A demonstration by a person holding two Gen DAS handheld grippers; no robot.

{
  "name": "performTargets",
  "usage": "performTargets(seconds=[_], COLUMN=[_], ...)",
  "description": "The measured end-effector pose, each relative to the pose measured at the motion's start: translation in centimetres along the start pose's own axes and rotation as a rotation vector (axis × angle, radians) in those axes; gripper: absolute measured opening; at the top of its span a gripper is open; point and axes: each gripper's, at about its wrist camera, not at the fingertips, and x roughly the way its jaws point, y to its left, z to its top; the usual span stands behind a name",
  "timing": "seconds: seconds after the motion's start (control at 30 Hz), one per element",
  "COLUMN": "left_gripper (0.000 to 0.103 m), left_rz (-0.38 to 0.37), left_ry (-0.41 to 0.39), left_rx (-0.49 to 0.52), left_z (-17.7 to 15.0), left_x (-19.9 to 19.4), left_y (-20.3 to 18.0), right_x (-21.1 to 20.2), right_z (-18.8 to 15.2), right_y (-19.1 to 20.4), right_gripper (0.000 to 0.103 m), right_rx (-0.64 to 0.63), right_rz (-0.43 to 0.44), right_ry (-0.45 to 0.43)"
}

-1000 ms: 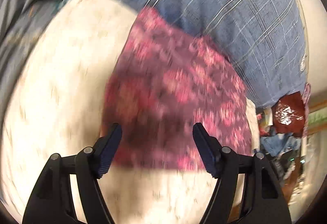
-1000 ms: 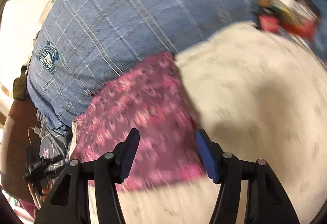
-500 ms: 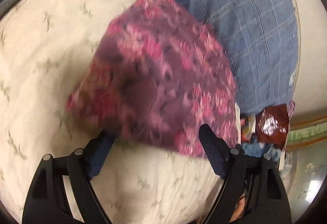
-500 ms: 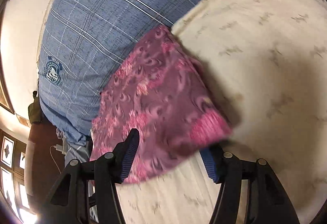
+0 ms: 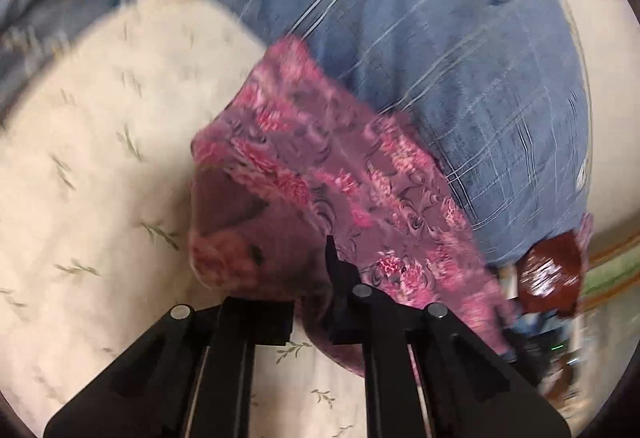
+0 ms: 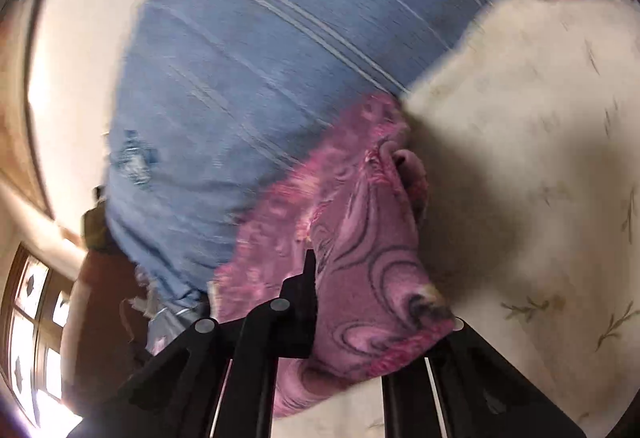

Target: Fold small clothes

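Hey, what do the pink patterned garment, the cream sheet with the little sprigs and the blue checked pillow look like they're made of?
The pink garment: thin printed woven cloth, matte; it drapes and bunches softly where both grippers pinch it. The cream sheet: matte, cotton-like fabric with a printed sprig pattern, probably. The blue checked pillow: woven cover, denim-like look, with pale stripes and a badge-like logo; blur hides the weave.

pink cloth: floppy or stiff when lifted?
Likely floppy: the pink cloth curls and sags over the left tongs rather than holding flat. Probably light: the right tongs raise a corner by a pinch. It may bunch, as folds show.
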Motion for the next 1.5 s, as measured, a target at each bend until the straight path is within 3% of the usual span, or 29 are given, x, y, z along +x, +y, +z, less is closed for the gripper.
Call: performTargets(seconds=[0.1, 0.17, 0.3, 0.4, 0.47, 0.6, 0.63, 0.67, 0.7, 0.73, 0.8, 0.87, 1.0, 1.1, 1.2, 1.3, 1.5], left_gripper=[0.007, 0.007, 0.007, 0.007, 0.007, 0.008, 0.008, 0.009, 0.010, 0.012, 0.027, 0.058, 0.063, 0.067, 0.067, 0.067, 0.067], left_rz=[0.064, 0.064, 0.044, 0.012, 0.028, 0.069, 0.047, 0.030, 0.032, 0.034, 0.043, 0.049, 0.115, 0.120, 0.157, 0.172, 0.248], left_ry=[-0.082, -0.104, -0.075, 0.000, 0.070, 0.289, 0.305, 0.313, 0.311, 0.301, 0.283, 0.270, 0.213, 0.220, 0.225, 0.253, 0.338], left_rx=[0.079, 0.084, 0.076, 0.055, 0.067, -0.038, -0.071, -0.082, -0.067, -0.034, 0.058, 0.115, 0.204, 0.240, 0.255, 0.261, 0.301], left_z=[-0.9, -1.5, -3.7, -6.6, -8.3, -10.4, -10.4, -10.3, -9.9, -9.7, -9.3, -9.0, -6.7, -3.2, 0.7, 3.9, 6.3], left_x=[-2.4, -4.0, -7.0, -8.5, -8.1, -4.3, -4.5, -5.1, -5.9, -6.9, -9.3, -11.0, -12.7, -10.8, -7.2, -3.0, 3.5], left_y=[-1.8, -2.1, -1.4, 0.0, 0.7, 4.5, 5.2, 5.5, 5.4, 5.2, 4.7, 4.5, 4.1, 3.3, 1.6, 0.3, 0.3], right_x=[-1.8, -3.0, -6.2, -9.2, -10.7, -9.7, -9.5, -10.0, -10.6, -11.4, -12.9, -14.9, -18.1, -16.6, -12.6, -7.4, -1.3], right_z=[0.2, 0.0, -1.2, -2.9, -4.6, -8.8, -9.8, -10.1, -10.1, -9.8, -8.8, -7.5, -4.5, -2.0, 0.1, 2.0, 3.0], right_y=[2.5, 3.5, 4.5, 3.1, 0.8, -6.5, -8.3, -9.0, -9.2, -9.1, -8.5, -8.1, -6.4, -4.7, -3.1, -2.8, -5.0], right_gripper=[0.008, 0.008, 0.008, 0.008, 0.008, 0.012, 0.008, 0.009, 0.017, 0.018, 0.025, 0.027, 0.032, 0.045, 0.058, 0.059, 0.059], right_rx=[-0.025, -0.020, -0.027, -0.012, 0.027, 0.215, 0.268, 0.304, 0.324, 0.327, 0.294, 0.260, 0.139, 0.074, 0.009, 0.006, 0.038], right_rz=[0.064, 0.098, 0.136, 0.110, 0.067, -0.088, -0.098, -0.052, -0.053, -0.062, -0.078, -0.140, -0.258, -0.226, -0.209, -0.238, -0.258], right_ry=[-0.010, -0.010, 0.032, 0.065, 0.088, 0.211, 0.234, 0.210, 0.201, 0.196, 0.184, 0.130, -0.025, -0.007, 0.043, 0.094, 0.163])
